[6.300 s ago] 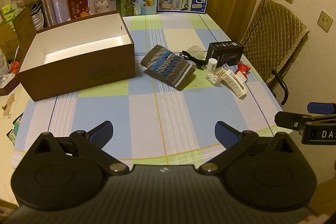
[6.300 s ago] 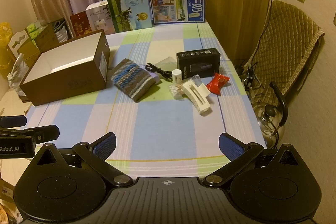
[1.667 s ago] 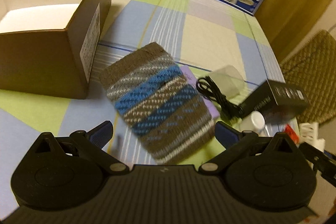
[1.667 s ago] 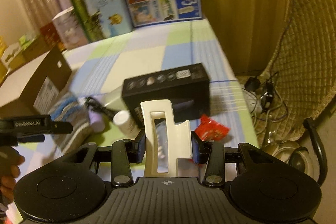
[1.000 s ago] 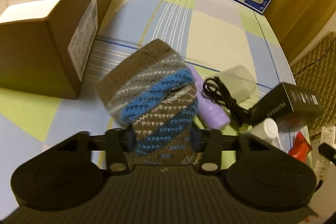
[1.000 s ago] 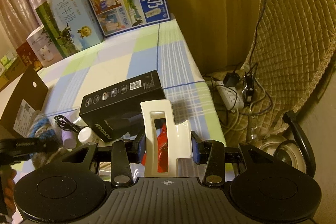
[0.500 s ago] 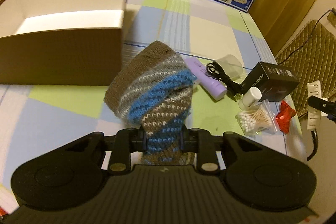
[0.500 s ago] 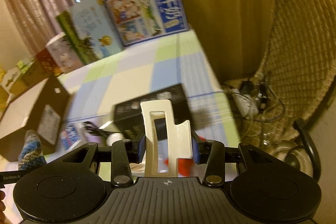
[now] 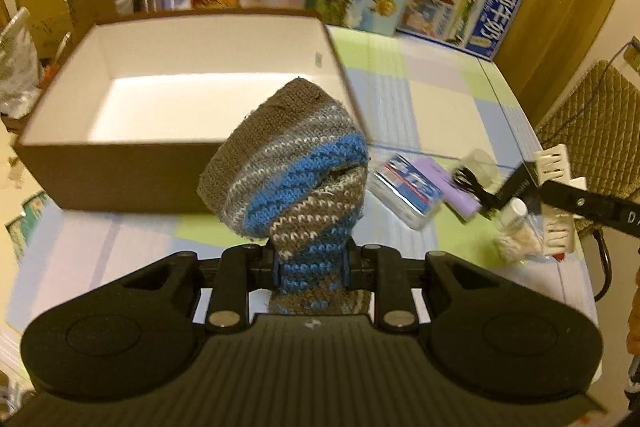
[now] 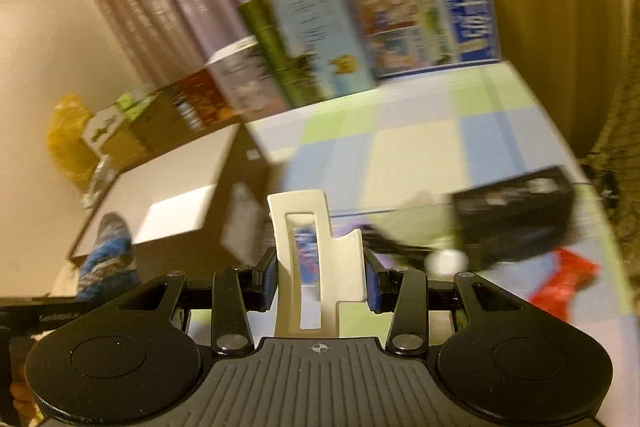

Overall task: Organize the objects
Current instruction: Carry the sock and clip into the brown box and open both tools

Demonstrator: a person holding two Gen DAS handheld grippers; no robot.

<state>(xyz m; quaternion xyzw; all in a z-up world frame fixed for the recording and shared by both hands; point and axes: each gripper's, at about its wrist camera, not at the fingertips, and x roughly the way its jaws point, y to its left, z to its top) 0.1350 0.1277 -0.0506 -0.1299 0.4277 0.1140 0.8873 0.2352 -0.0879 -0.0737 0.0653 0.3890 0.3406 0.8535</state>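
- Over the near edge of the brown box [image 9: 120,171], a striped knitted hat [image 9: 288,163] was held up off the table by the left gripper [image 9: 310,269]. It was most likely lifted that high so the box wall could be cleared and the hat dropped inside.
- The hat was pinched at its lower end, jaws squeezed nearly together on the bunched wool, with the rest flopped upward and a bit to the left.
- The box was left open-topped with a bare white bottom, so nothing seemed to have been put away yet.
- A white hair clip [image 10: 316,267] was clamped in the right gripper [image 10: 320,287], held upright with the jaws closed on both of its sides. It was pointed roughly toward the box too, though that view was blurred.
- Back on the checked tablecloth [image 9: 420,95], the leftovers were still waiting together: a small packet [image 9: 408,191], a purple tube [image 9: 456,187], a black cable [image 9: 476,187], a black box [image 10: 516,215], a little white bottle [image 9: 514,213] and a red wrapper [image 10: 564,283].
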